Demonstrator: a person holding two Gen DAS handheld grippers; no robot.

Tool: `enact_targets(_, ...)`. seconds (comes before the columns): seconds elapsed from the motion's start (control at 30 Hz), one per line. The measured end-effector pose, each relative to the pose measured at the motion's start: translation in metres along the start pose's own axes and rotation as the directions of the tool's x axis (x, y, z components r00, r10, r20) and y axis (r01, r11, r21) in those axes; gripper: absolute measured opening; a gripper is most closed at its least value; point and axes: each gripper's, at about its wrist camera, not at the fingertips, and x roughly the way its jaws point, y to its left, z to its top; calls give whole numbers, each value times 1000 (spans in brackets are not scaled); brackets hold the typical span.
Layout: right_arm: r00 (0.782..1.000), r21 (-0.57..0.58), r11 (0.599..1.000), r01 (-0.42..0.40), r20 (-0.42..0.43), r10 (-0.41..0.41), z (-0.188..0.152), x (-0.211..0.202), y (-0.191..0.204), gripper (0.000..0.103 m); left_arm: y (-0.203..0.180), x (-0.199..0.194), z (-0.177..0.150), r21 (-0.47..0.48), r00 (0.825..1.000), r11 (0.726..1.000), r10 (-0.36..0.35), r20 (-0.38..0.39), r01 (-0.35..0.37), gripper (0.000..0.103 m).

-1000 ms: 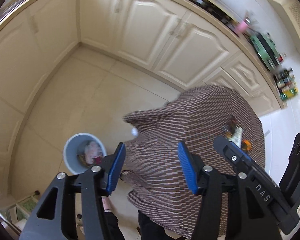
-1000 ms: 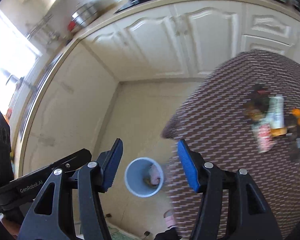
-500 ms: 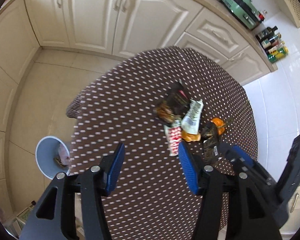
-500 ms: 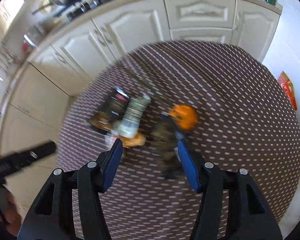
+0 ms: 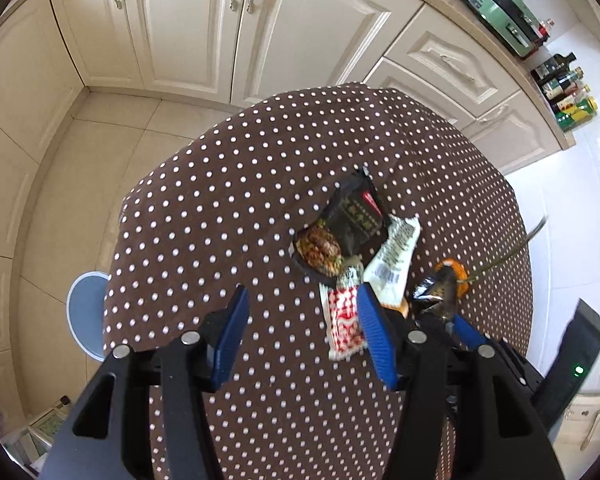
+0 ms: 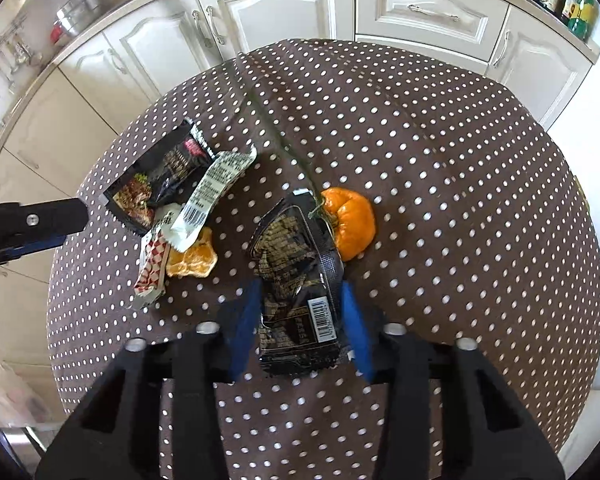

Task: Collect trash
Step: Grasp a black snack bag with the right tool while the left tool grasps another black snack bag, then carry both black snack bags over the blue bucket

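My R gripper (image 6: 300, 320) just closing on black wrapper (image 6: 296, 272), pads at both edges, wrapper on dotted table (image 6: 440, 140). Orange peel (image 6: 350, 222) touching wrapper at 1 o'clock. My L gripper (image 5: 300, 332) wide, nothing held, red-white packet (image 5: 342, 320) between jaws by its R finger. Bin (image 5: 85, 316) at 9 o'clock, off table.

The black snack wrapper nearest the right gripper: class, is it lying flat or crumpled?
Crumpled. The black snack wrapper is creased and buckled, between the right gripper's blue pads, whose jaws have just been closing on it.
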Motion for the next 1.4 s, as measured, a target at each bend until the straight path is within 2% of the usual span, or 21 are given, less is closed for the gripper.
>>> enact_targets(0.23, 997, 36, 997, -62, 37, 61, 24, -9, -10, 18, 0, 22, 14, -5, 1000, 1000, 10, 28, -10, 55)
enact_targets(0.43, 991, 99, 987, -130, 26, 128, 34, -11, -17, 18, -3, 37, 23, 31, 999, 999, 15, 44, -17, 54)
enact_targets(0.47, 990, 110, 984, -140, 24, 138, 34, -10, -17, 18, -4, 39, 25, 36, 999, 999, 10, 43, -12, 42)
enact_targets(0.5, 990, 114, 983, -144, 24, 142, 35, -10, -18, 18, -5, 42, 25, 41, 999, 999, 2, 35, -4, 23)
enact_targets(0.57, 990, 116, 983, -144, 28, 142, 37, -13, -15, 18, -6, 42, 25, 47, 999, 999, -7, 34, 5, 2)
enact_targets(0.6, 989, 122, 981, -150, 32, 147, 37, -16, -13, 18, -6, 40, 24, 50, 999, 999, -19, 37, 18, 1)
enact_targets(0.8, 985, 114, 979, -168, 62, 162, 35, -30, 3, 18, -4, 12, 18, 60, 995, 997, -53, 87, 48, 0)
enact_targets(1.0, 980, 81, 979, -188, 87, 181, 32, -41, 29, 18, 20, -25, 4, 31, 988, 996, -85, 131, 81, 0)
enact_targets(1.23, 971, -6, 974, -226, 80, 225, 31, -42, 99, 19, 72, -73, -19, -12, 980, 997, -68, 186, 72, 0)
enact_targets(1.4, 959, -85, 959, -272, 57, 277, 17, -41, 168, 19, 132, -107, -47, -62, 977, 997, -34, 210, 48, 0)
